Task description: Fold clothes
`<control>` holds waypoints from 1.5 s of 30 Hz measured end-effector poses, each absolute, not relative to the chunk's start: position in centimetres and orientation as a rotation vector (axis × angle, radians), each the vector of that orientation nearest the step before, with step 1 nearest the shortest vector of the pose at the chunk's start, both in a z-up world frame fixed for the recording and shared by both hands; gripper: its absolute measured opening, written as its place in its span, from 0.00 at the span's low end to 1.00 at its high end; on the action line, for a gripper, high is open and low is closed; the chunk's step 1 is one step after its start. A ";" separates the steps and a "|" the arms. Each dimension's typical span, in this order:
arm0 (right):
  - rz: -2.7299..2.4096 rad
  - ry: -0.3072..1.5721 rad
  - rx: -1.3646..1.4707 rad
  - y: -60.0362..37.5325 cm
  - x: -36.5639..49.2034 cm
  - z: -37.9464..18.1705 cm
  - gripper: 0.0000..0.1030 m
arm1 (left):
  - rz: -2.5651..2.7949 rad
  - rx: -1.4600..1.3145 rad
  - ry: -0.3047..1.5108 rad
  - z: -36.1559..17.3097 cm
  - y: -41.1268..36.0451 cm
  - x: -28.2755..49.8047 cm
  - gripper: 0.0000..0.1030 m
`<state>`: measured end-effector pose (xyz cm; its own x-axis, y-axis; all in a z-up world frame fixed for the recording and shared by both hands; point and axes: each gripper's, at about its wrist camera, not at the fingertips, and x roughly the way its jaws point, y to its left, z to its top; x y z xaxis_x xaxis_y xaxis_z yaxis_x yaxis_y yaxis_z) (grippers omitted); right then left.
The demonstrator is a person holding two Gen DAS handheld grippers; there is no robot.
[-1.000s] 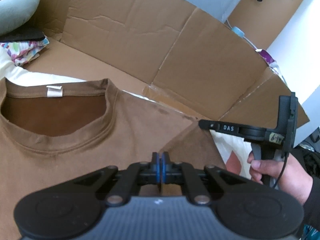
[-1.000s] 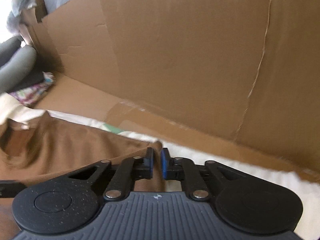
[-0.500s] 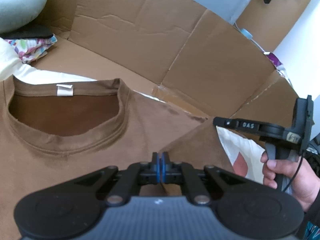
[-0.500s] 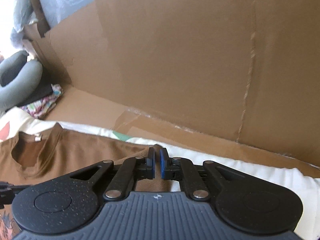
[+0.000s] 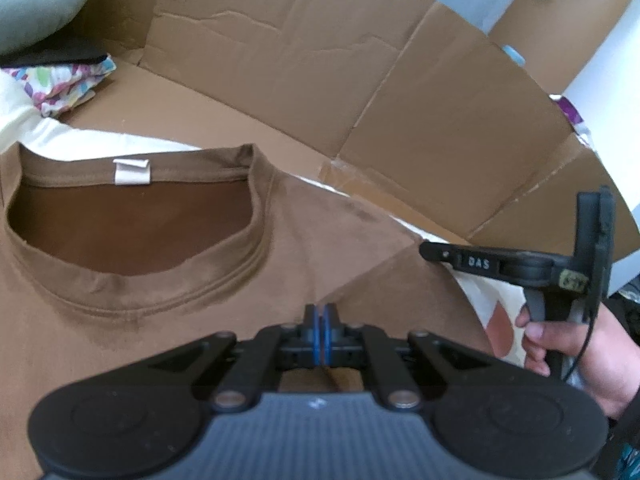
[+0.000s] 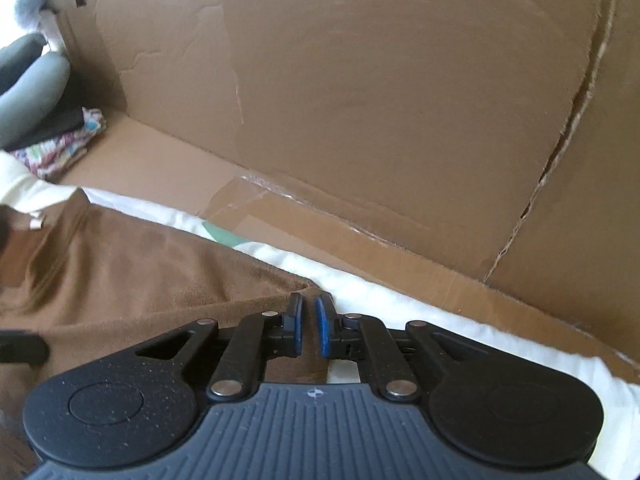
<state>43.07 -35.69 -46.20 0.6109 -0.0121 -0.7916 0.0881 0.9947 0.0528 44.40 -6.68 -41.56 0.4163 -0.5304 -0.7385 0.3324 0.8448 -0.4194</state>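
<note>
Left gripper (image 5: 321,316): jaws together, pinching a fold of the brown T-shirt (image 5: 168,288) spread on the white sheet (image 6: 400,300). Right gripper (image 6: 308,320): jaws opening, slightly apart at the folded sleeve's corner, pads not pressing the cloth.

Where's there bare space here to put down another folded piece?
Bare cardboard floor lies between the brown t-shirt's collar and the cardboard walls, right of the colourful cloth pile. A white sheet strip past the shirt's corner is free too. Crowded: far left corner.
</note>
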 end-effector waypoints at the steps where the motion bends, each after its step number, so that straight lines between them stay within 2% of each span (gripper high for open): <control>1: -0.056 0.913 0.064 -35.5 43.1 -46.2 0.12 | -0.541 -0.225 1.013 -41.8 -6.6 44.7 0.03; 2: -0.056 0.913 0.025 -35.2 43.1 -46.2 0.14 | -0.535 -0.232 1.025 -42.1 -6.6 45.0 0.03; 3: -0.066 0.914 0.004 -35.2 43.1 -46.3 0.25 | -0.531 -0.241 1.040 -42.5 -6.6 45.2 0.03; 4: -0.078 0.915 -0.015 -35.2 43.1 -46.3 0.30 | -0.530 -0.244 1.049 -42.7 -6.6 45.3 0.03; 6: -0.082 0.926 0.012 -35.9 43.2 -46.3 0.34 | -0.536 -0.227 1.047 -42.8 -6.8 45.5 0.03; 15: 0.017 0.948 0.132 -38.1 39.6 -43.7 0.34 | -0.524 -0.249 1.085 -42.5 -6.7 44.7 0.07; 18: 0.066 0.960 0.151 -37.8 37.0 -43.3 0.34 | -0.527 -0.243 1.096 -42.3 -7.1 43.9 0.12; 35: 0.093 1.042 0.144 -35.8 27.7 -43.7 0.34 | -0.512 -0.193 1.173 -41.0 -8.2 37.7 0.15; 45: -0.003 1.034 0.115 -35.8 25.3 -44.7 0.34 | -0.450 -0.184 1.181 -39.6 -4.7 35.2 0.17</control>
<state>25.26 -35.78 -44.67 0.5118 0.0517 -0.8575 0.0570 0.9939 0.0939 35.24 -4.73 -39.59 0.3041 -0.4319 -0.8491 0.2426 0.8970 -0.3694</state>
